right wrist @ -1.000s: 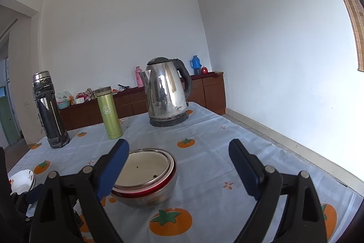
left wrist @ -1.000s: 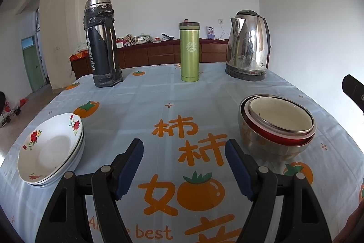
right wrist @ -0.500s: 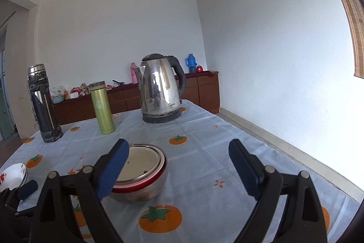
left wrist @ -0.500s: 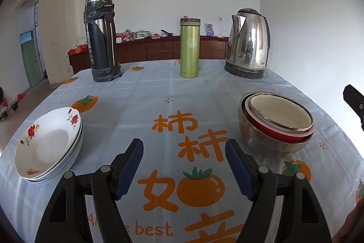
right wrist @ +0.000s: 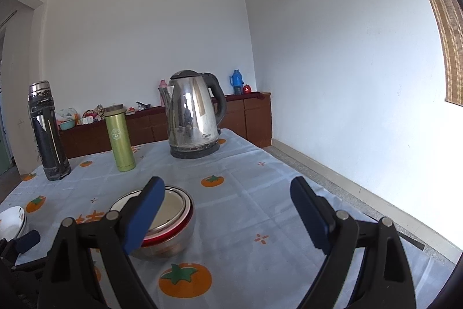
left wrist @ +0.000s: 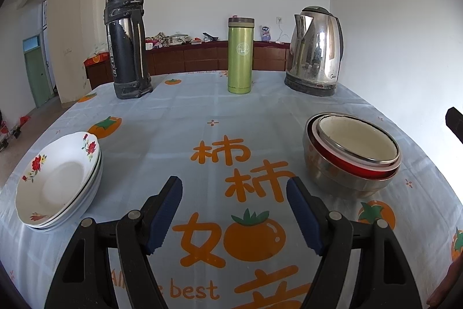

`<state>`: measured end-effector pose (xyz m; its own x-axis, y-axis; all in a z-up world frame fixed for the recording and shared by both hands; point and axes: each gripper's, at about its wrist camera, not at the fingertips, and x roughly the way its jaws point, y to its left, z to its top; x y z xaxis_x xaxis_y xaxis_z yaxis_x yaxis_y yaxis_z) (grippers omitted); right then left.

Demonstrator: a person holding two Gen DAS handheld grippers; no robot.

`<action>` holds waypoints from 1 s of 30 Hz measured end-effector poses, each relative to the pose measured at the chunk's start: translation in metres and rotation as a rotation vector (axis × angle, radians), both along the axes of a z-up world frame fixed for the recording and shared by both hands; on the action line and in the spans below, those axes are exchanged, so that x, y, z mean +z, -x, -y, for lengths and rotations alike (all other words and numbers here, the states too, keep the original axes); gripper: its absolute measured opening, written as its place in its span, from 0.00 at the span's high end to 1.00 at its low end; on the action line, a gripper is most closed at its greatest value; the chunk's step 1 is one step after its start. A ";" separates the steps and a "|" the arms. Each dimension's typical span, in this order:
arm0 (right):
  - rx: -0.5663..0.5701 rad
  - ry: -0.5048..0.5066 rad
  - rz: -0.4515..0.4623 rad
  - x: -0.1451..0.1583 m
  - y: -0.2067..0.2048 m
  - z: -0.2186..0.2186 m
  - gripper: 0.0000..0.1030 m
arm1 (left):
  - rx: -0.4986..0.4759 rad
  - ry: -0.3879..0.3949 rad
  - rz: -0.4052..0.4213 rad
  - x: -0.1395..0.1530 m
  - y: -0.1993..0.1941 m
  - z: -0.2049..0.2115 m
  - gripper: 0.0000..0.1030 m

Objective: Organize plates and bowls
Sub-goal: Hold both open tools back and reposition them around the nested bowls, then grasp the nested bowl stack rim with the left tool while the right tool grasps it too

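Note:
A stack of white plates [left wrist: 58, 181] with red flowers lies at the table's left, left of my left gripper [left wrist: 234, 190], which is open and empty above the printed cloth. Nested bowls [left wrist: 351, 152], steel outside, red then cream inside, sit to its right. In the right wrist view the same bowls [right wrist: 170, 222] lie just beyond my right gripper's left finger, and my right gripper [right wrist: 228, 193] stands open with nothing between its fingers. The plates [right wrist: 13, 222] show at that view's far left edge, beside the left gripper's finger tip [right wrist: 27, 241].
A black and steel thermos [left wrist: 127, 42], a green flask [left wrist: 240, 54] and a steel kettle [left wrist: 317, 48] stand along the table's far side. A wooden sideboard [left wrist: 202, 57] runs along the back wall. The table edge [right wrist: 303, 178] drops off on the right.
Both views have tilted and shifted slightly: the bottles and kettle appear a little higher and nearer. Plates, bowls and both grippers' openings look the same.

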<state>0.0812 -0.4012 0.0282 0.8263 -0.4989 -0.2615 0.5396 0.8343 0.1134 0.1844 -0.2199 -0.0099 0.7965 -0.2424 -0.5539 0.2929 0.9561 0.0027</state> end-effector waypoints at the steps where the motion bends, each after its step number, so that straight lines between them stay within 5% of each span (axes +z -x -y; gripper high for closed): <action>1: 0.002 -0.008 -0.001 -0.001 0.000 0.001 0.12 | -0.001 -0.001 -0.002 0.000 0.000 0.000 0.26; 9: 0.028 -0.048 0.008 -0.001 -0.001 0.005 0.12 | -0.043 0.064 -0.103 -0.004 -0.011 0.003 0.26; 12: 0.040 -0.074 0.014 -0.002 -0.001 0.008 0.13 | -0.043 0.066 -0.081 0.002 -0.011 0.006 0.26; 17: 0.055 -0.106 -0.013 -0.005 -0.007 0.012 0.32 | -0.050 0.067 -0.060 0.010 -0.020 0.014 0.26; 30: 0.088 -0.136 -0.048 -0.013 -0.028 0.014 0.31 | -0.080 0.093 -0.052 0.018 -0.041 0.037 0.26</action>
<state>0.1089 -0.4150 0.0152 0.8503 -0.3823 -0.3618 0.4725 0.8573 0.2046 0.2252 -0.2568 0.0085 0.7436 -0.3561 -0.5659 0.3658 0.9251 -0.1015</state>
